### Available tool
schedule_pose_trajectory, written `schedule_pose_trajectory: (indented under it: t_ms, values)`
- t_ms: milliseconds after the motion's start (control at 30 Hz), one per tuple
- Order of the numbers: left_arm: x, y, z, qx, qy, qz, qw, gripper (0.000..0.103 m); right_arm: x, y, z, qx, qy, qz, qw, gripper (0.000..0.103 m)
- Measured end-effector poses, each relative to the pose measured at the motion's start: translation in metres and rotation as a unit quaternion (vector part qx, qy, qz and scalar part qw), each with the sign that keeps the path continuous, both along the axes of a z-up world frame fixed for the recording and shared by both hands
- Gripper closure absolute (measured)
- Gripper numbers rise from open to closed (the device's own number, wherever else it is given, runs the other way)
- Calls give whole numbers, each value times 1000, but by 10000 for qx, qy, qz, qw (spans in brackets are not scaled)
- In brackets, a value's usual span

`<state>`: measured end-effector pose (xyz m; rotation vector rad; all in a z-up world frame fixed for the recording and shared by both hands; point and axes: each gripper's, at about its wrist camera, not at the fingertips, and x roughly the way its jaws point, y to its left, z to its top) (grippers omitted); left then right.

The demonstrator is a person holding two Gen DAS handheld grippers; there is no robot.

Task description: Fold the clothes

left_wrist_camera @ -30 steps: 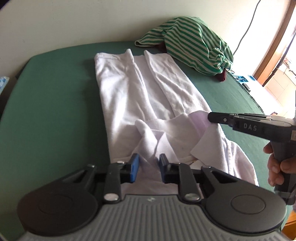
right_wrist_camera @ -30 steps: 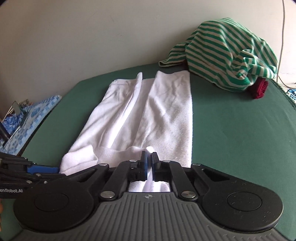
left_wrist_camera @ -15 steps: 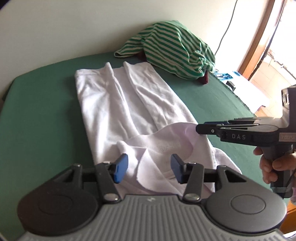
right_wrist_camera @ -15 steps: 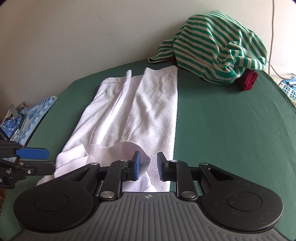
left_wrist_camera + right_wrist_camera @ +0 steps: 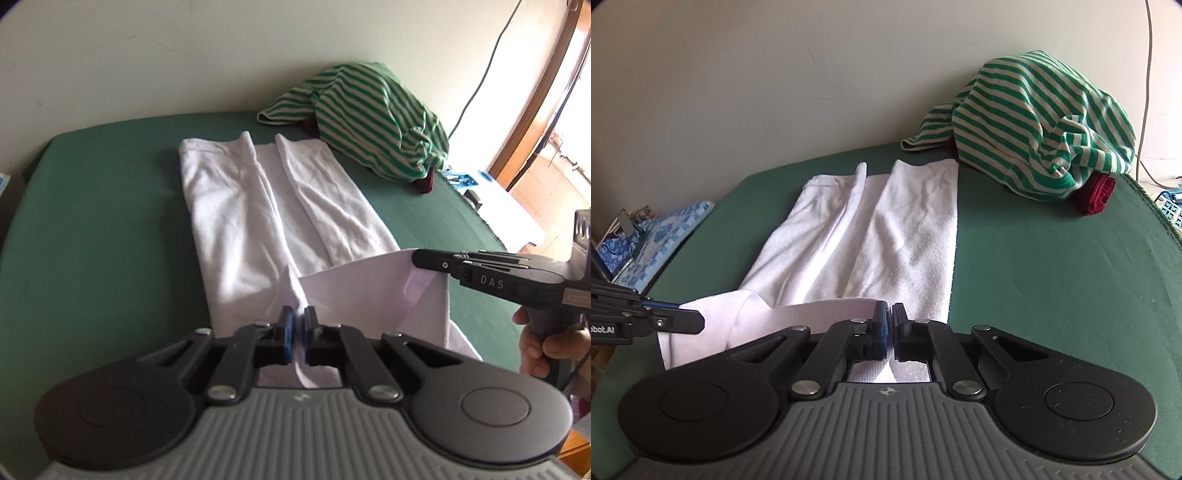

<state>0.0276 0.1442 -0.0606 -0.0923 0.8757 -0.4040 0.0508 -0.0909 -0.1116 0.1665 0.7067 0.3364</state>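
Observation:
A white garment (image 5: 255, 206) lies lengthwise on the green table (image 5: 96, 229), its long sides folded in towards the middle. My left gripper (image 5: 299, 321) is shut on the near left corner of the garment and holds it lifted. My right gripper (image 5: 890, 314) is shut on the near right corner of the white garment (image 5: 886, 221). The near hem (image 5: 827, 308) is stretched between the two grippers above the cloth. The right gripper also shows in the left wrist view (image 5: 417, 258), and the left gripper in the right wrist view (image 5: 698, 321).
A green-and-cream striped garment (image 5: 373, 122) is heaped at the far right of the table over a dark red item (image 5: 1097, 194). A blue patterned cloth (image 5: 653, 236) lies off the table's left edge. A cable (image 5: 487, 66) hangs on the wall.
Both grippers opened about half a second ago, then closed again on the near corners of the white garment. The near hem has risen and is now stretched between them.

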Motion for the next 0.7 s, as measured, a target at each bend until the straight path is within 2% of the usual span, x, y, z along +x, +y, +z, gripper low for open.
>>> schedule_pose_trajectory:
  t_ms: [100, 200, 300, 367, 400, 467, 533, 600, 667, 700]
  values:
    - [-17, 14, -2, -79, 120, 21, 9999, 102, -9, -12, 8, 285, -30, 16, 9996, 100]
    - [-31, 25, -19, -17, 458, 110, 9989, 102, -19, -24, 11, 440, 46, 77, 9990, 100]
    - [-38, 33, -37, 46, 739, 228, 9970, 101, -30, -32, 4, 419, 308, 196, 9985, 100]
    - [-41, 37, -44, 77, 858, 287, 9959, 97, -39, -31, -3, 208, 463, 294, 9983, 99]
    - [-41, 38, -43, 92, 845, 292, 9960, 96, -42, -28, -6, 88, 529, 371, 9979, 99]
    - [-40, 37, -39, 220, 787, 278, 9963, 85, -50, -24, -13, -150, 658, 526, 9963, 96]
    - [-40, 36, -32, 359, 653, 247, 9969, 83, -58, -18, -10, -403, 563, 658, 9954, 92]
    - [-40, 31, -24, 586, 406, 213, 9972, 76, -65, -15, -4, -593, 387, 725, 9948, 87]
    - [-41, 25, -16, 835, 144, 172, 9963, 59, -69, -15, 0, -690, 245, 670, 9951, 76]
    - [-40, 21, -15, 935, 61, 140, 9955, 58, -70, -15, 1, -731, 207, 630, 9951, 71]
